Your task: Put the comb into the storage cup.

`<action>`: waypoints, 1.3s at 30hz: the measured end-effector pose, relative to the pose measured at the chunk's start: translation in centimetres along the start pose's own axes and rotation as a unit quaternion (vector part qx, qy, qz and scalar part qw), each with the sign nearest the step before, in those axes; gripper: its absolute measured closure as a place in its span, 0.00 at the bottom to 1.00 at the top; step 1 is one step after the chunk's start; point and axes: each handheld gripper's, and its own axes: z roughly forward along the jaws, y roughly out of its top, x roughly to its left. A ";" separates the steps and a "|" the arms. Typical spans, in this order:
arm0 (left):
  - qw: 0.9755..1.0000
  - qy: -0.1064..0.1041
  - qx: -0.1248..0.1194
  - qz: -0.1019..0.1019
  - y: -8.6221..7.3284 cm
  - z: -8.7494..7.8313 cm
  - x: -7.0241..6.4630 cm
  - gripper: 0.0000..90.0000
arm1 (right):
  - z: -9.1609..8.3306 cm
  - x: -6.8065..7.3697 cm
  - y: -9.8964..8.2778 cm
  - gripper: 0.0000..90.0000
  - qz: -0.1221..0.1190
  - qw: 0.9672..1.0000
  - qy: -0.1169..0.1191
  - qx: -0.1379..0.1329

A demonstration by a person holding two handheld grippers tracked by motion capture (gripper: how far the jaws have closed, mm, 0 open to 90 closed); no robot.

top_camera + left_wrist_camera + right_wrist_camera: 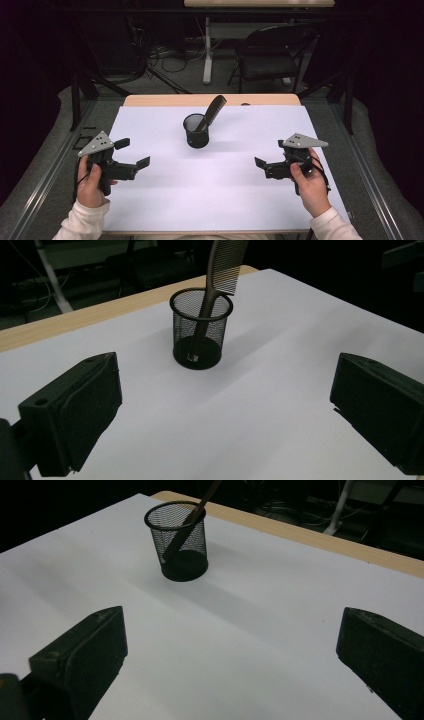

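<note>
A black mesh cup (196, 132) stands upright on the white table cover (210, 195), a little behind the middle. A dark brown comb (213, 112) leans in it, teeth end up and tilted right. My left gripper (133, 153) is held at the left, open and empty, with its jaws toward the cup. My right gripper (270, 153) is held at the right, also open and empty. In the left gripper view the cup (201, 330) and comb (226, 265) lie ahead of the spread jaws. In the right gripper view the cup (176, 540) sits far ahead to the left.
The wooden table edge (150, 100) shows behind the white cover. Beyond the table are a dark folding chair (270, 55), a white desk leg (207, 50) and cables on the floor. Metal rails run along both sides of the table.
</note>
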 end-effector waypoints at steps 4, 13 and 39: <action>1.000 0.007 -0.010 -0.009 -1.3 -0.8 0.3 0.00 | -0.6 -0.3 -1.3 0.00 0.005 1.000 -0.010 -0.007; 0.999 0.027 -0.023 -0.026 -4.4 -2.2 1.2 0.00 | -1.4 -0.6 -4.1 0.00 0.009 0.999 -0.039 -0.015; 0.997 0.056 -0.025 -0.037 -10.2 -2.4 2.7 0.00 | -1.4 -2.0 -11.0 0.00 0.046 0.995 -0.084 -0.023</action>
